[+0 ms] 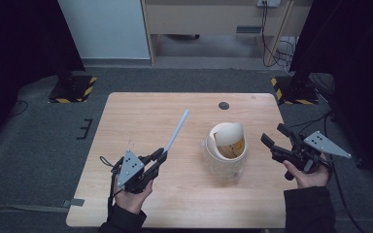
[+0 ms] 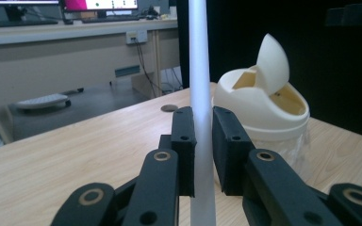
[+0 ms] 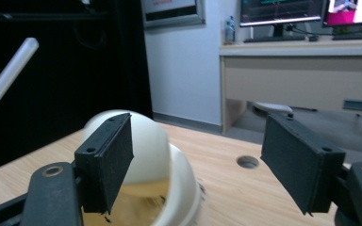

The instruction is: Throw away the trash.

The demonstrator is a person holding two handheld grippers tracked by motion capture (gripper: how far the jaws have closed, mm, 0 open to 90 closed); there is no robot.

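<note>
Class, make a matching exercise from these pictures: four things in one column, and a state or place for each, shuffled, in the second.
1. long white plastic tube
2. cream bin with a swing lid
3. right gripper
4. small round dark hole in the wooden table

a. jaws apart, holding nothing
b. beyond the bin, near the far edge
c. clamped in the left gripper
d. lid tilted open, mid-table

Pairs: 1-c, 2-d, 3-a, 4-b

The long white plastic tube [image 2: 201, 94] runs off the top and bottom edges of the left gripper view. In the right gripper view the cream domed swing-lid bin [image 3: 169, 174] is blurred, partly hidden behind one black jaw and cut off at the bottom edge. Its yellowish contents cannot be identified.
</note>
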